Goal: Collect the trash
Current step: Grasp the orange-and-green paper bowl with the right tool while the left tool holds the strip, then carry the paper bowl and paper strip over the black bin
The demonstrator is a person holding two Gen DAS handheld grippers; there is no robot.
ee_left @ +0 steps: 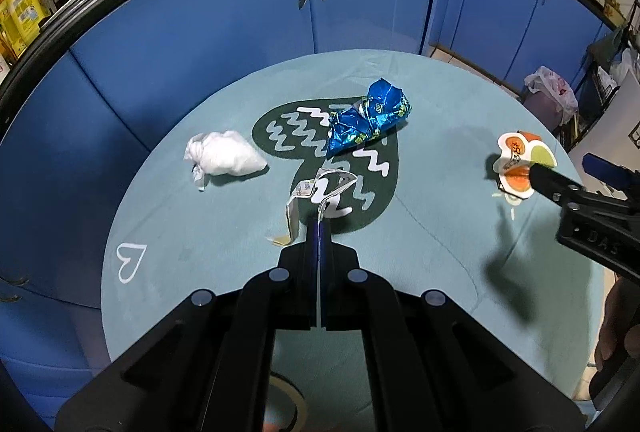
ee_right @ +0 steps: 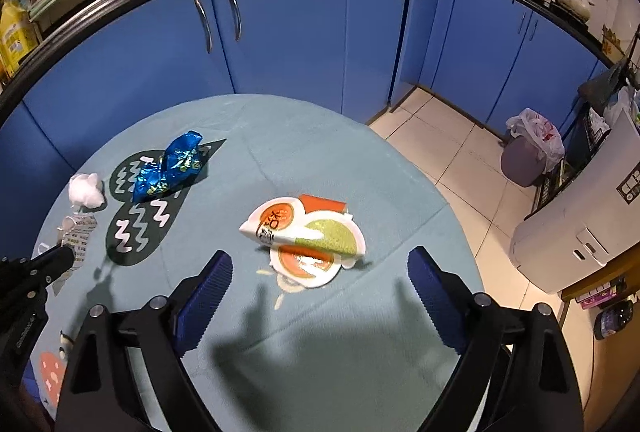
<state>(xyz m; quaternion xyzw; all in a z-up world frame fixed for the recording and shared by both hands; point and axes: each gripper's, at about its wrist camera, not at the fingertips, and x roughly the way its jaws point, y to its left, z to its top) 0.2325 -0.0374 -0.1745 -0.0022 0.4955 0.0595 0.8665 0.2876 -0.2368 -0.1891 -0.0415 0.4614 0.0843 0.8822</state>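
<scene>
On the round, pale blue tabletop the trash lies scattered. Ahead of the right tool, whose blue-padded jaws stand wide with nothing between them, sits the crumpled white, orange and green lid wrapper, just beyond the fingertips and roughly centred on the gap. In the left wrist view that same wrapper shows at the right edge, with the right tool's dark tip in front of it; whether the tip touches it is hard to tell from that angle.

Closed tight, the left tool pinches the end of a thin printed paper strip, which curls away from its tips over the dark heart pattern on the cloth. Farther off, beyond the strip, lies the blue foil wrapper, and to its left, well apart, the white tissue wad. Neither is near either tool.
</scene>
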